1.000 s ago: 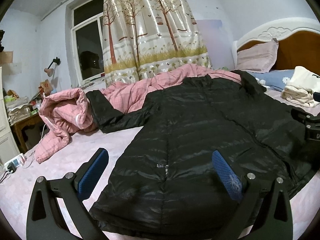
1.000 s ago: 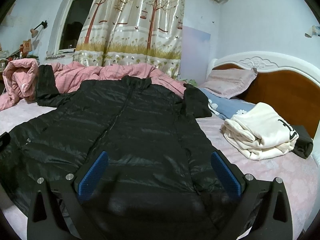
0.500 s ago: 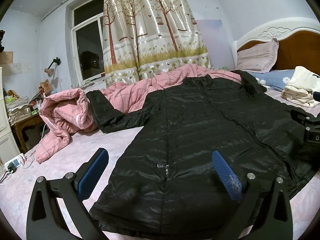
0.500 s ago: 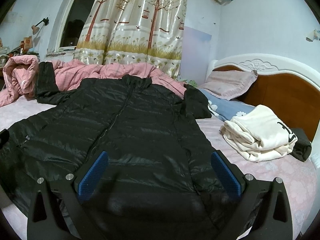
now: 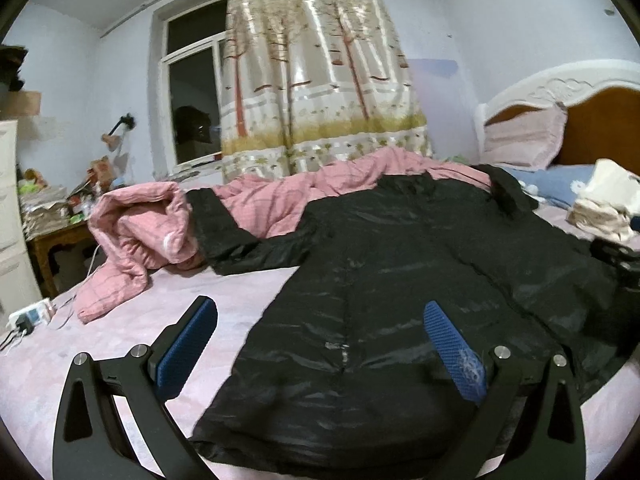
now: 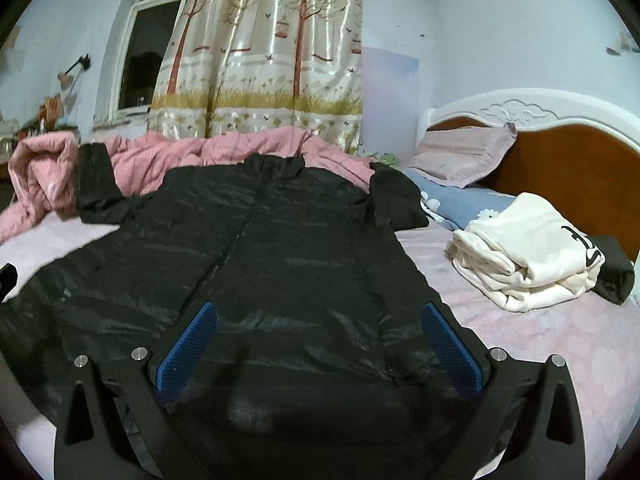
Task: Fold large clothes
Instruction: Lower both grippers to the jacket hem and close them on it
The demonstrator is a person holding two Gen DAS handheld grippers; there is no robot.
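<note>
Across the bed (image 5: 132,320) lies the black puffer coat (image 5: 400,280), spread flat, front up, collar toward the pink quilt (image 5: 280,204) and hem toward me. My left gripper (image 5: 320,344) hangs over the hem's left corner with its 2 blue pads (image 5: 188,344) spread wide, holding nothing; one pad sits over bare sheet, the other over the coat. My right gripper (image 6: 320,344) hangs over the hem's right part, its 2 pads (image 6: 188,344) equally wide apart and empty, both over black fabric.

On the left side the coat's edge runs diagonally, with bare pink sheet beside it out to the mattress edge. The left sleeve (image 5: 220,232) reaches onto the bunched quilt. On the right, the coat's edge has bare sheet beside it, then a folded white garment (image 6: 528,256) well apart from the coat, near the headboard (image 6: 580,176).

Only the left view shows the cluttered side table (image 5: 52,224) and the power strip (image 5: 32,314) at the mattress edge. Only the right view shows the right sleeve (image 6: 396,196) fully, touching the blue pillow (image 6: 460,200), and a dark item (image 6: 616,276) tucked behind the white garment.
</note>
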